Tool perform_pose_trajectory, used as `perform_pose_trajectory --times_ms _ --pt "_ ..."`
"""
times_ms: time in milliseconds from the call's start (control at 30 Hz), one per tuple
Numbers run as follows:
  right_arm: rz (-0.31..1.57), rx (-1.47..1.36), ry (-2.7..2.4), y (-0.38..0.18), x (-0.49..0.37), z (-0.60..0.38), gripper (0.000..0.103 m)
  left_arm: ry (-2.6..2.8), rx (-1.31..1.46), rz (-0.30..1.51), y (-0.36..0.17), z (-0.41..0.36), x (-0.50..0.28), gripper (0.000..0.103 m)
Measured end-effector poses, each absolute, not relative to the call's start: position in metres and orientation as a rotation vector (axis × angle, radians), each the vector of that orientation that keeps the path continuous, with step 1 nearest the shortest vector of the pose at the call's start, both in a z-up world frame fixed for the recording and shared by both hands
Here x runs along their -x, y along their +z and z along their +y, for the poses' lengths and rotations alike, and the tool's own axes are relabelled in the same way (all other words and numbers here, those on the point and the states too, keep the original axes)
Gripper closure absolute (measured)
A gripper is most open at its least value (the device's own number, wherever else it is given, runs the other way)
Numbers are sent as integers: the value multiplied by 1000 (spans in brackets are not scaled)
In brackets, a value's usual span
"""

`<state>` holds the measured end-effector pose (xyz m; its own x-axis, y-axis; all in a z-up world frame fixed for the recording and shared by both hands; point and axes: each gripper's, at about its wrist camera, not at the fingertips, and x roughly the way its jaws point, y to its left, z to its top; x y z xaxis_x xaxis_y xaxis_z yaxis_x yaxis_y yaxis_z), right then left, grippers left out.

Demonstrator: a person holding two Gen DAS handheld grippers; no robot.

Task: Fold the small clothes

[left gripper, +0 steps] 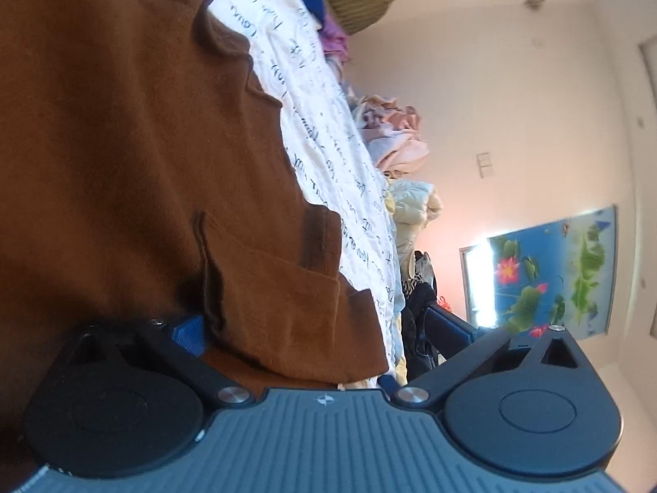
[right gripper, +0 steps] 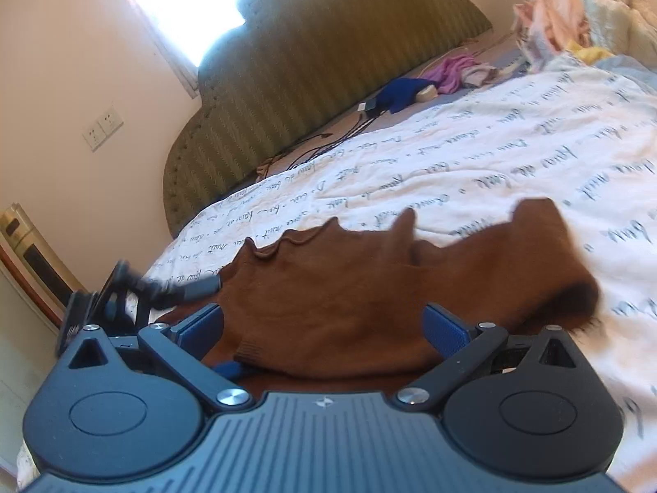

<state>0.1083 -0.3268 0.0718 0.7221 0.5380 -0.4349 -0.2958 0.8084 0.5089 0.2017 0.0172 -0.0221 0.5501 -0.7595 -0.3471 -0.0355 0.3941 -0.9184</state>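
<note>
A small brown knit garment (left gripper: 135,156) lies on a white bedspread with handwriting print (left gripper: 328,135). In the left wrist view the view is rolled sideways; my left gripper (left gripper: 320,328) is open, its jaws wide apart, with a folded brown edge lying between the blue pads (left gripper: 187,330). In the right wrist view my right gripper (right gripper: 324,328) is open too, with the brown garment (right gripper: 369,279) bunched between its blue pads (right gripper: 445,330). The left gripper (right gripper: 164,287) shows at the garment's left edge there.
A green padded headboard (right gripper: 312,70) stands behind the bed. Blue and pink clothes (right gripper: 419,82) and black cables (right gripper: 328,143) lie near it. A pile of pastel clothes (right gripper: 575,12) sits at the far right. A wall picture of lotus flowers (left gripper: 550,271) hangs opposite.
</note>
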Motion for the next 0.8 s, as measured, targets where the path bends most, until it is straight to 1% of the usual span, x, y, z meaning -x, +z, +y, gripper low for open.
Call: perform_pose_trajectory --times_ms 33,100,133,167,200,300,367,500,567,667,733,800 --pt "604 -447 464 69 -103 -337 0 -531 1101 919 -23 18 -208 0" --pt "594 -485 460 63 -96 -355 0 -492 1162 949 -27 21 -217 8" --pt "580 -495 456 61 -92 -362 0 -471 1171 977 -31 24 -220 29" --pt "569 -494 439 61 -90 -369 0 -456 1168 1012 -35 25 -224 79" --pt "566 -484 408 61 -91 -373 0 -439 1160 1046 -41 25 -225 100" --pt "561 -486 301 64 -98 -394 0 -394 1071 1044 -47 28 -223 99" --pt "574 -554 272 63 -111 -413 0 -408 1047 1023 -45 30 -215 99" --pt "638 -751 245 49 -141 -450 0 -461 987 930 -24 32 -209 99" --pt "686 -824 237 38 -154 -461 0 -492 968 856 -7 39 -204 99" --pt "671 -945 276 28 -162 -473 0 -501 958 775 16 61 -197 99" --pt "672 -977 300 26 -166 -474 0 -467 923 740 27 81 -193 99" --pt "684 -939 313 27 -172 -468 0 -430 879 732 30 98 -189 99"
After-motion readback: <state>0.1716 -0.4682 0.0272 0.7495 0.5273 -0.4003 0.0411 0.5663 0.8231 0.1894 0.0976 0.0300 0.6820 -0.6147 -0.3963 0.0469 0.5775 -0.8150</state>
